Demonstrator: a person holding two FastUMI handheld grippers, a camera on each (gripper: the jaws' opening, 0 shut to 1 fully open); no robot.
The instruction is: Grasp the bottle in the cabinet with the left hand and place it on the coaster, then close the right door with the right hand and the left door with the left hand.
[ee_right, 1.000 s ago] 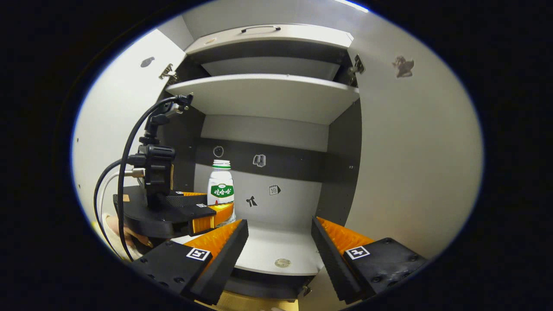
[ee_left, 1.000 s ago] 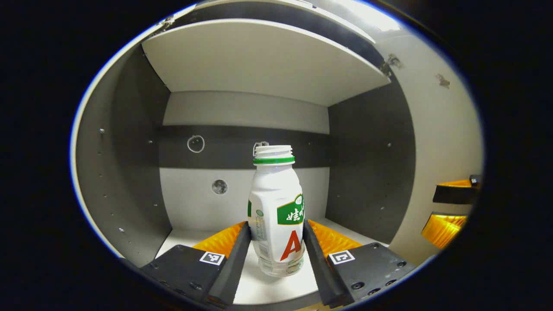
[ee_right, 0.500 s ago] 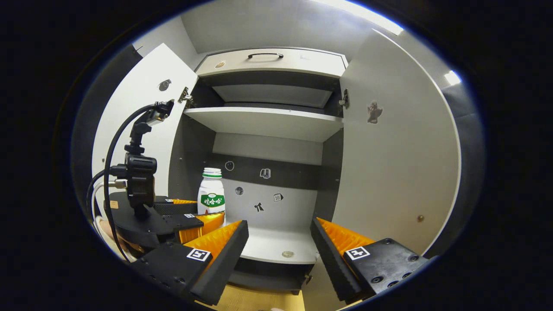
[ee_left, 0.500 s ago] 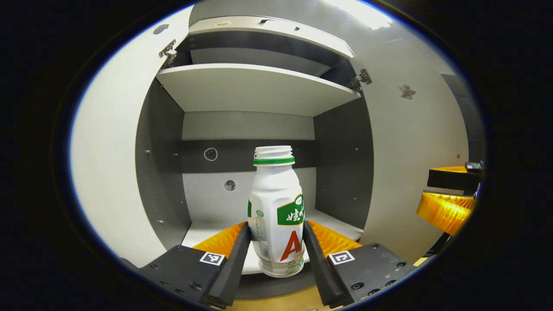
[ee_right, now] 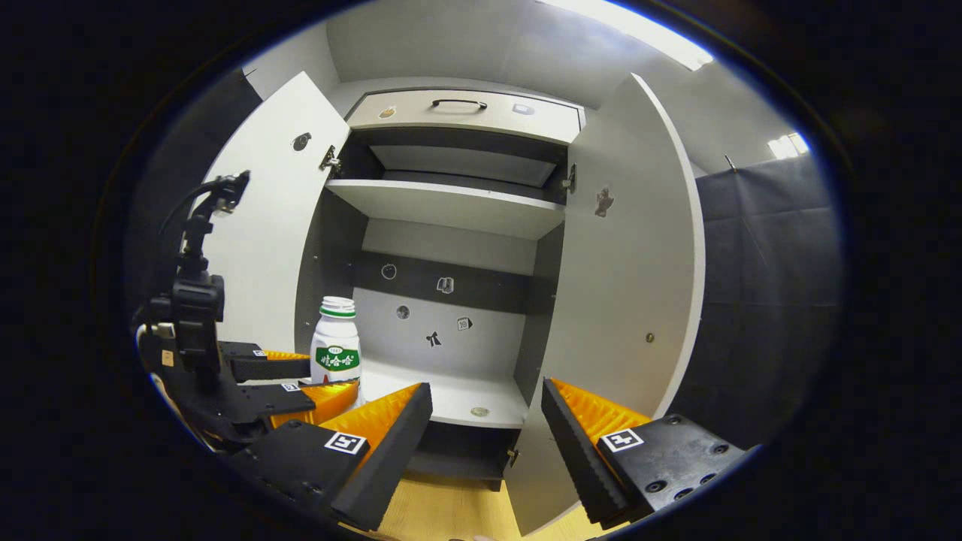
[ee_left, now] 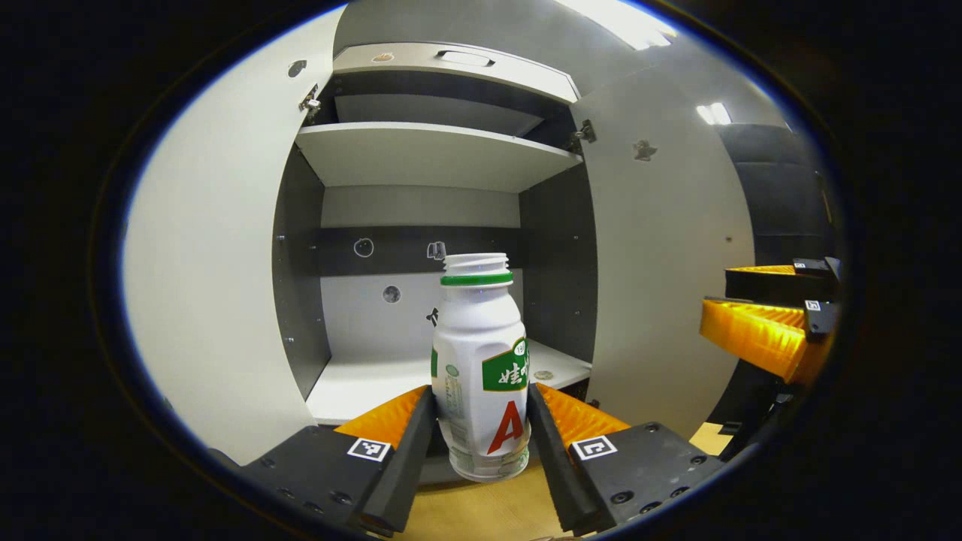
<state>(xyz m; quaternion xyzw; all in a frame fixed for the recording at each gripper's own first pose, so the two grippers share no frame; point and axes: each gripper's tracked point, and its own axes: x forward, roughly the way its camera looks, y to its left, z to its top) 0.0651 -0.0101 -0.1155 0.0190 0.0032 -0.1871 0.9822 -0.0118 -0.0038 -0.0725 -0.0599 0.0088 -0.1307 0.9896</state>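
Gripping the bottle [ee_left: 481, 376] upright, left gripper [ee_left: 481, 428] pinches its lower body just before the cabinet [ee_left: 428, 154], doors open. White bottle, uncapped, green-banded; red "A". Right gripper [ee_right: 487, 421] wide, empty.

Scene evenly lit by ceiling lights [ee_left: 627, 15]; glare blown out there; edges bent by fisheye; focus sharp throughout.

White bottle [ee_left: 481, 376], green collar and label, red letter; orange-black claw [ee_left: 481, 439]; grey-white cabinet [ee_right: 451, 210].
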